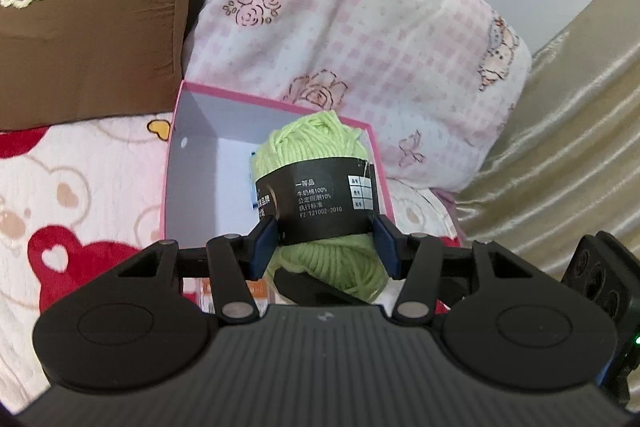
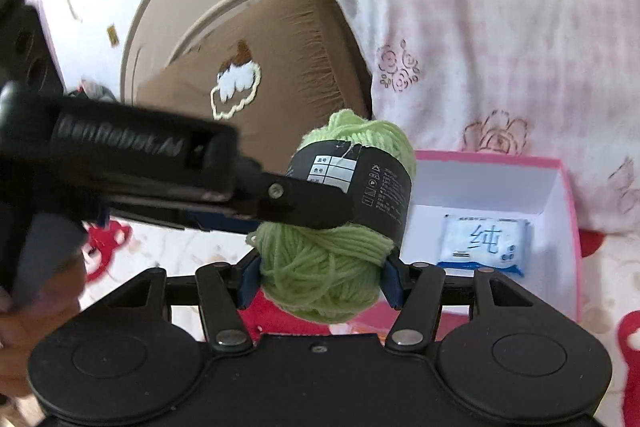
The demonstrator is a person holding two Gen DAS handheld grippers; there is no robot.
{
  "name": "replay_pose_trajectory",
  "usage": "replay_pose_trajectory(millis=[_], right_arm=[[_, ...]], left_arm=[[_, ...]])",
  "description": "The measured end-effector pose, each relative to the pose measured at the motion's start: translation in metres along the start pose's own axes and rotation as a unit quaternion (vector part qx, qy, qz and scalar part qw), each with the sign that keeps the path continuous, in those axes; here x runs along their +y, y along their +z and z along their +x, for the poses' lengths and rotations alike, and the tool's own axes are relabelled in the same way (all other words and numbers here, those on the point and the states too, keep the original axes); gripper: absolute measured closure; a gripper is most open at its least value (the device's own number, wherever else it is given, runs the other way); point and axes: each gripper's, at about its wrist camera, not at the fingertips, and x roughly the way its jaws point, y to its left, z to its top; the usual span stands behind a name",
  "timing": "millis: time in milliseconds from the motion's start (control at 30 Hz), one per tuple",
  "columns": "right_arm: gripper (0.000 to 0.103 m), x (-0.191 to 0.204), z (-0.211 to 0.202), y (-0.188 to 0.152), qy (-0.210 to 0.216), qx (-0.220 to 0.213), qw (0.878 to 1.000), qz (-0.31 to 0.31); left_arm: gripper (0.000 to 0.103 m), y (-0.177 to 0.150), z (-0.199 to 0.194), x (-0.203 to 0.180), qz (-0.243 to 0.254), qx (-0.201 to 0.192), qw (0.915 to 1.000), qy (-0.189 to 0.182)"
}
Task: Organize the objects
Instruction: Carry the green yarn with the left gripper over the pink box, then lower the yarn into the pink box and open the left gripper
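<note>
Green yarn skein [image 1: 320, 195] stands upright, long axis vertical, above pink box [image 1: 276, 103].

The ball of yarn [image 1: 320, 147] is pale lime green, wrapped in a black paper band [image 1: 320, 211] printed with white characters and a small white grid. The box [image 2: 568, 195] is pink outside and white inside; in it lies a white packet [image 2: 484, 241] with blue edges and a blue character. The bed cover [image 1: 72, 195] is cream with red bears and hearts. One pillow [image 1: 360, 27] is white with a pink check, outlined roses and a pale blue flower; the other cushion [image 2: 288, 67] is brown with a white fluffy motif edged in cream. Both claws are black with dark blue pads [image 1: 262, 247].
</note>
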Motion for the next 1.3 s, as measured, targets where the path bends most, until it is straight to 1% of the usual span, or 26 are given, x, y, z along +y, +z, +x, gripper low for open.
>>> replay_pose_trajectory(millis=[167,267,333,433,567,633,700,800,833,900,1000,1133,1300], right_arm=[[0.040,-0.028,0.022,0.017,0.015,0.010,1.000,0.013],[0.040,-0.044,0.039,0.021,0.032,0.022,0.998,0.041],[0.040,-0.058,0.051,0.025,0.056,0.025,0.996,0.069],[0.040,-0.073,0.066,0.025,0.070,0.025,0.992,0.103],[0.040,-0.081,0.086,0.023,0.062,0.037,0.993,0.091],[0.040,-0.087,0.096,0.021,0.063,0.048,0.992,0.099],[0.040,-0.094,0.106,0.020,0.067,0.056,0.990,0.110],[0.040,-0.101,0.114,0.022,0.056,0.065,0.990,0.113],[0.040,-0.103,0.119,0.023,0.052,0.071,0.990,0.111],[0.036,-0.103,0.127,0.021,0.043,0.081,0.990,0.107],[0.036,-0.106,0.139,0.015,0.030,0.094,0.990,0.100],[0.036,-0.113,0.157,0.009,0.030,0.110,0.988,0.099],[0.036,-0.116,0.175,0.008,0.029,0.133,0.987,0.088]], left_arm=[[0.052,0.017,0.030,-0.003,0.009,0.006,0.9997,0.022],[0.051,0.023,0.045,-0.002,0.014,0.002,0.9991,0.041],[0.051,0.027,0.056,0.000,0.017,0.002,0.9984,0.053],[0.051,0.033,0.074,0.006,0.008,0.012,0.9980,0.061],[0.051,0.037,0.098,0.018,-0.014,0.033,0.9970,0.068],[0.051,0.037,0.107,0.023,-0.019,0.037,0.9966,0.071],[0.051,0.039,0.116,0.030,-0.014,0.037,0.9974,0.061],[0.051,0.039,0.128,0.039,-0.017,0.040,0.9977,0.051],[0.051,0.038,0.132,0.040,-0.014,0.042,0.9976,0.054],[0.051,0.036,0.142,0.039,0.000,0.048,0.9967,0.065],[0.051,0.030,0.155,0.039,0.018,0.048,0.9952,0.083],[0.051,0.029,0.168,0.055,-0.011,0.047,0.9948,0.089],[0.053,0.028,0.180,0.064,-0.021,0.044,0.9947,0.091]])
